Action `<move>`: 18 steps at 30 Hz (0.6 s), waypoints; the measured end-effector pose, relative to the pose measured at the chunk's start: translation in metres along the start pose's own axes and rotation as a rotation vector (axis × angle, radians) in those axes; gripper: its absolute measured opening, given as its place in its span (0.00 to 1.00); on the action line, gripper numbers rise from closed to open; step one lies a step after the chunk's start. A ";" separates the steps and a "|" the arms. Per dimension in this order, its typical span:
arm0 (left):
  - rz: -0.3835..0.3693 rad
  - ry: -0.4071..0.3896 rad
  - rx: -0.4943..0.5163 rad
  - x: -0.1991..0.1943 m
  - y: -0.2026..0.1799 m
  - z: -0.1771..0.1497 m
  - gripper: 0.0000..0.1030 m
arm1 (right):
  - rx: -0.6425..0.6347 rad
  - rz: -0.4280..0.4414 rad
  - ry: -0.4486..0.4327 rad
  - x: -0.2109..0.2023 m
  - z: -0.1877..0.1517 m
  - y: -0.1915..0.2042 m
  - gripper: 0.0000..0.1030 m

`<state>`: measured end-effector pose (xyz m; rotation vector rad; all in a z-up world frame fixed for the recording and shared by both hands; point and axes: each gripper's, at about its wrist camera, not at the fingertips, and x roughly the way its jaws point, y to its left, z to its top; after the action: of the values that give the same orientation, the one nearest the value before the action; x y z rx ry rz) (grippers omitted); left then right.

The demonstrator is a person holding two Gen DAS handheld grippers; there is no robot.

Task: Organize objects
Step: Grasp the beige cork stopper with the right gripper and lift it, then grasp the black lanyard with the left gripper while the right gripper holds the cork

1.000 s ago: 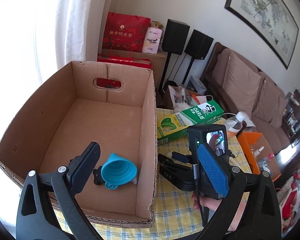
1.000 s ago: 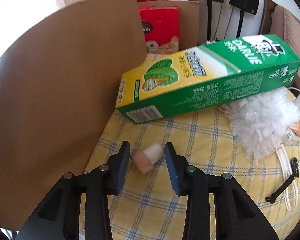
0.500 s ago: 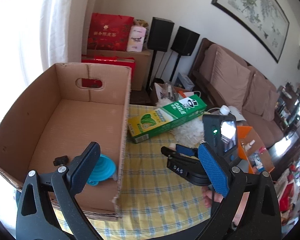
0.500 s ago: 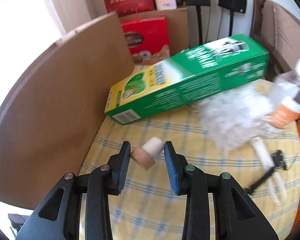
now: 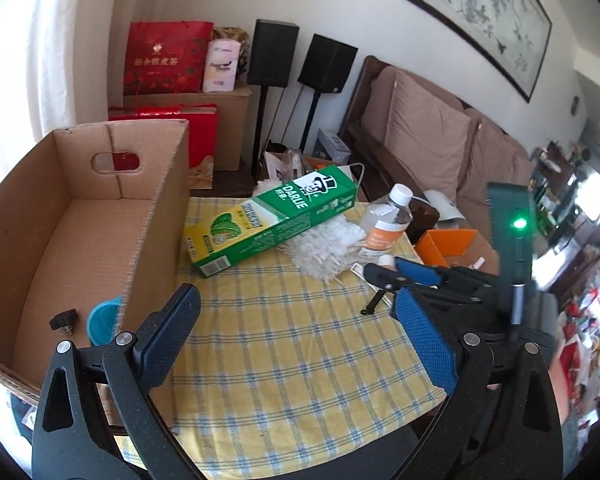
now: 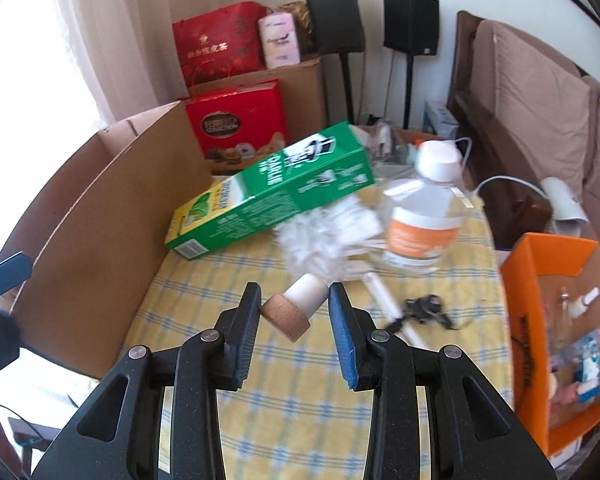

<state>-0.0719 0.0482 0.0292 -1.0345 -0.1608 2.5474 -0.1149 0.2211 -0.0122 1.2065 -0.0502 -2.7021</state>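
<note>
Left wrist view: the left gripper (image 5: 296, 332) hangs over the checked counter (image 5: 300, 360), jaws spread with nothing between them, beside the cardboard box (image 5: 156, 216) holding a blue funnel (image 5: 104, 318). Right wrist view: the right gripper (image 6: 294, 316) pinches a cork stopper (image 6: 294, 310), lifted clear of the counter, near the green carton (image 6: 272, 196).

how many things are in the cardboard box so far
2 visible: a black knob on the cardboard box floor and a blue funnel against its right wall. The near wall may hide more.
</note>
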 end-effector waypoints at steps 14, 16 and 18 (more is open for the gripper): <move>0.014 0.096 0.101 0.076 -0.042 -0.017 0.95 | 0.045 -0.076 -0.041 -0.044 -0.015 -0.050 0.33; 0.002 0.128 0.108 0.095 -0.046 -0.021 0.94 | 0.059 -0.083 -0.043 -0.049 -0.018 -0.060 0.33; -0.011 0.138 0.131 0.110 -0.050 -0.027 0.91 | 0.069 -0.088 -0.045 -0.052 -0.020 -0.066 0.33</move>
<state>-0.1097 0.1364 -0.0485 -1.1490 0.0371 2.4308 -0.0766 0.2960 0.0057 1.1934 -0.0994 -2.8260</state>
